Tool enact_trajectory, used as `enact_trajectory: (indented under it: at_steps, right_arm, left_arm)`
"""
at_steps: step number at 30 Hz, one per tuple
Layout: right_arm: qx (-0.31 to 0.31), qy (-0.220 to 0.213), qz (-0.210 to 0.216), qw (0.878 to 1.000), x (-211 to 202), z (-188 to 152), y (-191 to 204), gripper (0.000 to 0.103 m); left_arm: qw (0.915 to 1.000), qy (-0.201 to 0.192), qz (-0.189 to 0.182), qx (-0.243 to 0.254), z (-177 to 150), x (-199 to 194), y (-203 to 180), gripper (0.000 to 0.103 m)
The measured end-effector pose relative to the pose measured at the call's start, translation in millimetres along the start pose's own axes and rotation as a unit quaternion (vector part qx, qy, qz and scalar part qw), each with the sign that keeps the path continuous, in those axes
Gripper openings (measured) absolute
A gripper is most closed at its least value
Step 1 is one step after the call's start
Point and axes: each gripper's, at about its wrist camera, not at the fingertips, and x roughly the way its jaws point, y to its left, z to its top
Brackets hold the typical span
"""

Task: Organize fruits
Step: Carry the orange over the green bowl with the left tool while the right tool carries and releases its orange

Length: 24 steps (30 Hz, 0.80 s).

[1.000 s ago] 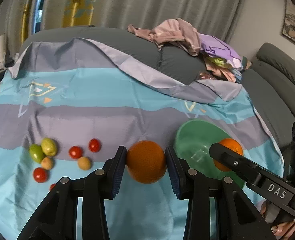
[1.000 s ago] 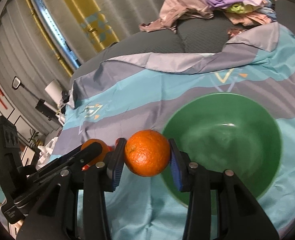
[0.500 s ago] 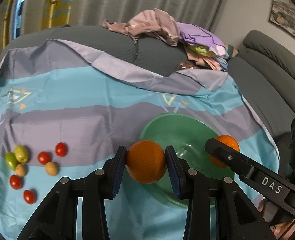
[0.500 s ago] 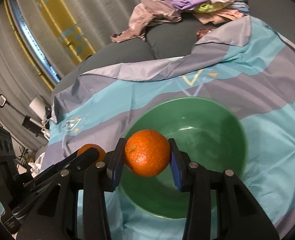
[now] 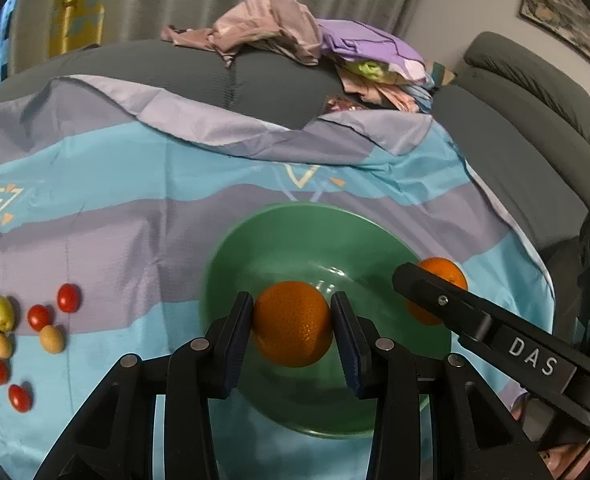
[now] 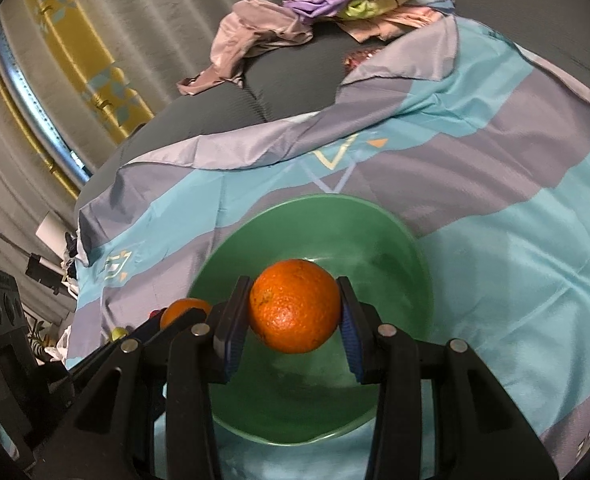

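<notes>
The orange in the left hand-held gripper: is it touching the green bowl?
Cannot tell. In the left wrist view the orange overlaps the green bowl, with no plain gap or contact.

Both oranges (image 5: 291, 330) (image 6: 295, 306) are bright orange, the bowl (image 5: 315, 232) plain green. The cloth (image 5: 95, 184) carries wavy turquoise and lilac-grey bands with small yellow triangle motifs. Red tomatoes (image 5: 69, 298) lie among yellow-green fruits (image 5: 2, 312); the grippers (image 5: 291, 334) are black with blue pads.
</notes>
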Motion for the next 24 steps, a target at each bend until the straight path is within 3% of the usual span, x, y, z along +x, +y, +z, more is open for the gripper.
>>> enact_trajectory:
  at_steps: [24]
  right_arm:
    - [0.015, 0.030, -0.033, 0.999, 16.0, -2.1, -15.0, 0.043]
  left_arm:
    - [0.9993, 0.028, -0.006, 0.022, -10.0, 23.1, -15.9, 0.041]
